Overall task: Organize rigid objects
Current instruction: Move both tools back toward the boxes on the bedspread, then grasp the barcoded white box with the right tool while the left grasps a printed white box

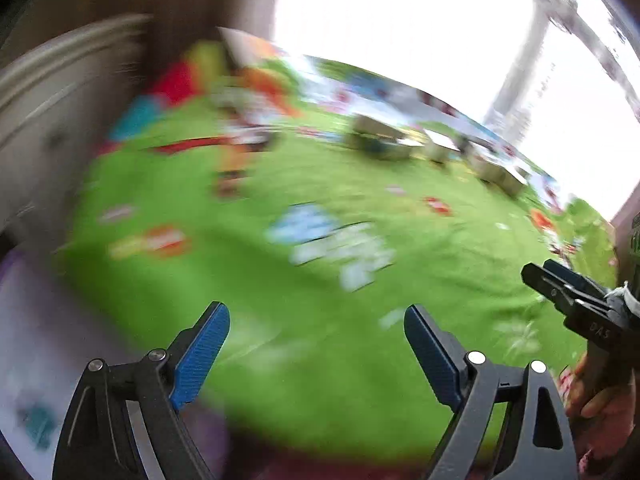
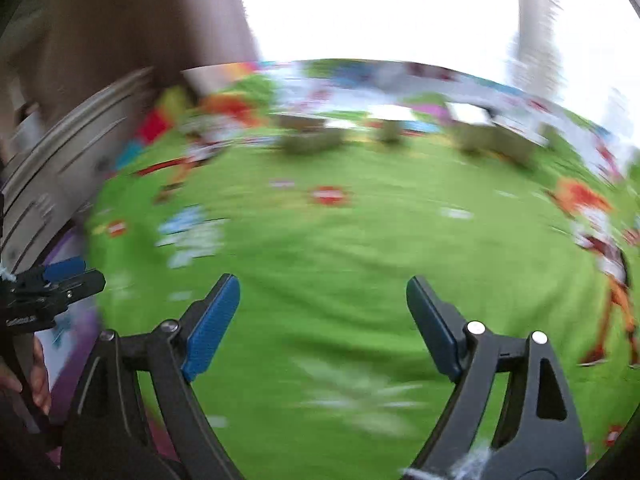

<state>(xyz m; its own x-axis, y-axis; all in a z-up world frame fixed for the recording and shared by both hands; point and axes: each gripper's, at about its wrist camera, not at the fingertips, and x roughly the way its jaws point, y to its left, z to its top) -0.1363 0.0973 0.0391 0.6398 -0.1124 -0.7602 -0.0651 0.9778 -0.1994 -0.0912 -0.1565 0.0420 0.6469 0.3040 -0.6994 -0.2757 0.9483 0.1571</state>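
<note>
Both views heavily blurred. Left claw (image 1: 316, 348) wide open, nothing between its blue pads, hanging over a green printed bedspread (image 1: 280, 280). Right claw (image 2: 322, 320) likewise spread and empty over the same cloth; also seen at the right edge of the left view, held by a hand (image 1: 600, 400). Several boxes (image 1: 380, 140), blurred, lined up at the far side of the bedspread near the bright window (image 1: 400, 20), well apart from both claws. White drawer unit (image 1: 48, 100) at left.
</note>
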